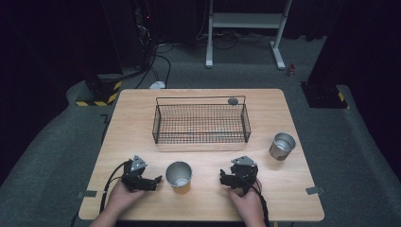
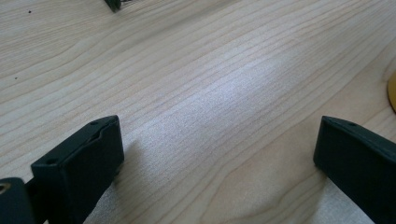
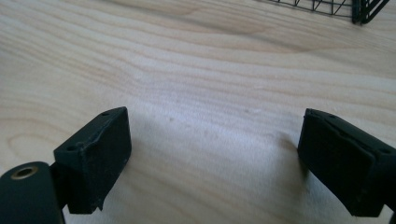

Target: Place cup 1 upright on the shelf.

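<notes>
- Seen from the high view, the near cup [image 1: 178,174] stands upright on the wooden table [image 1: 142,113], its long axis vertical and its open mouth pointing up, between the two grippers near the front edge.
- On that cup's left, the left gripper [image 1: 153,181] rests on the table in the person's left hand [image 1: 124,196], its tips aimed sideways at the cup and just beside it; the cup stands outside the jaws.
- Right of the cup, the right gripper [image 1: 223,178] sits in the right hand [image 1: 246,201], a little apart from the cup.
- Further back a wire basket [image 1: 201,124] stands empty-looking, though its mesh is too fine to be sure; a second cup [image 1: 282,145] stands upright by its right end.
- Along the left gripper view, the jaws stand wide with bare wood between them; a yellowish curved edge [image 2: 392,91] shows at the right border.
- Along the right gripper view, the jaws also stand wide over bare wood, and a basket corner [image 3: 364,9] shows at the top right.
</notes>
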`<move>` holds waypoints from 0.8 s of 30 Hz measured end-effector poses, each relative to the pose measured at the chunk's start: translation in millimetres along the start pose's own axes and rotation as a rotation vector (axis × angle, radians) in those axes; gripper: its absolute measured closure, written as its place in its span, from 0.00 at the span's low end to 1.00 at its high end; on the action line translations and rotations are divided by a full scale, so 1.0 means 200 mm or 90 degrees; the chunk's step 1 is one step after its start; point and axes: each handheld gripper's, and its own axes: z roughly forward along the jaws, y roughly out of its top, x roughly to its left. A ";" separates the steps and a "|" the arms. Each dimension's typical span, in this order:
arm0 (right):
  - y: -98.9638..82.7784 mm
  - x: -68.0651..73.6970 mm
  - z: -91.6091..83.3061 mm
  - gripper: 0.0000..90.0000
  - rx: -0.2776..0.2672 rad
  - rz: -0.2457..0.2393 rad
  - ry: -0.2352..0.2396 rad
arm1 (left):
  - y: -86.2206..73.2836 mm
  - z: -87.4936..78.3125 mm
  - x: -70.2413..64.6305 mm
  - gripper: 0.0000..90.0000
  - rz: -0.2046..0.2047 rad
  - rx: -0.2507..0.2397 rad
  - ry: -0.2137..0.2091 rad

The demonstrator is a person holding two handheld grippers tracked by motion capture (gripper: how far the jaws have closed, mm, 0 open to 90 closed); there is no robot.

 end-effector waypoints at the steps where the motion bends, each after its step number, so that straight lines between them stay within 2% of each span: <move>1: -0.01 0.00 -0.01 0.11 0.000 -0.004 0.003 | 0.00 0.00 0.00 0.03 -0.003 -0.002 0.006; 17: -0.01 0.00 -0.01 0.11 0.000 -0.009 0.008 | 0.00 0.00 0.00 0.04 -0.008 -0.003 0.010; 20: -0.02 0.00 -0.02 0.11 0.001 -0.012 0.009 | 0.00 0.00 0.00 0.06 -0.014 -0.004 0.012; 24: -0.02 0.00 -0.02 0.11 0.001 -0.012 0.015 | 0.00 -0.01 -0.02 0.12 0.000 -0.014 -0.001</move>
